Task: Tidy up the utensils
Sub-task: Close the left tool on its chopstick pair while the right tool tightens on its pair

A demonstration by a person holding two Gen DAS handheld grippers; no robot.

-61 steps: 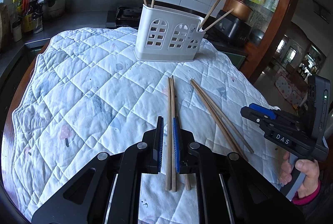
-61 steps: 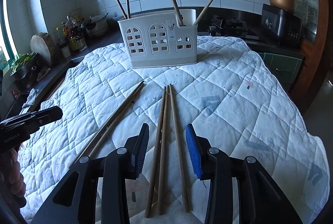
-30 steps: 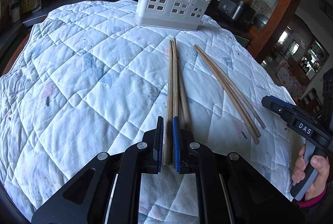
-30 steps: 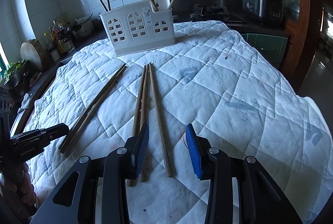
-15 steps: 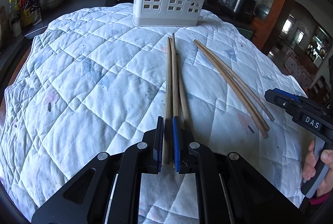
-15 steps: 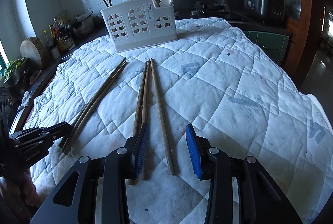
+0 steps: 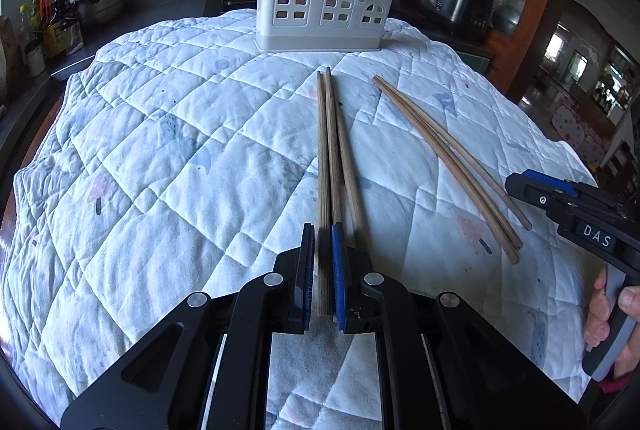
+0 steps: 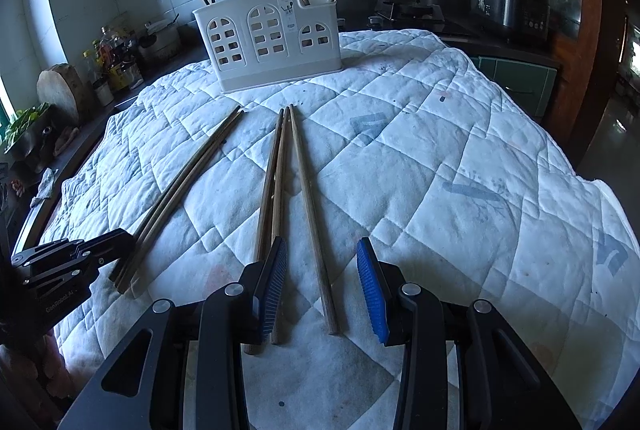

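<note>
In the left wrist view my left gripper point(image 7: 322, 230) is shut on the near ends of two wooden chopsticks point(image 7: 326, 150) that point at the white utensil caddy point(image 7: 320, 14). A third chopstick point(image 7: 349, 166) lies against them on the right, and a curved pair point(image 7: 448, 158) lies further right. My right gripper point(image 7: 520, 186) hovers by that pair's near ends. In the right wrist view my right gripper point(image 8: 320, 246) is open over one chopstick point(image 8: 308, 190), which its pads do not touch. Two more chopsticks point(image 8: 272, 182) run under its left finger. My left gripper point(image 8: 120, 240) sits beside another pair point(image 8: 188, 178).
A white quilted cloth point(image 7: 160, 150) covers the table and drops off at the edges. The caddy point(image 8: 268, 42) holds several upright chopsticks. Bottles point(image 7: 52, 18) line the dark counter at the left, and a black cooker point(image 7: 456, 6) stands behind the caddy. A hand point(image 7: 608, 310) holds the right gripper's handle.
The left gripper slid back to the chopsticks' near ends, stayed shut and then tipped up slightly. The right gripper shifted right, so one chopstick instead of three lies between its jaws.
</note>
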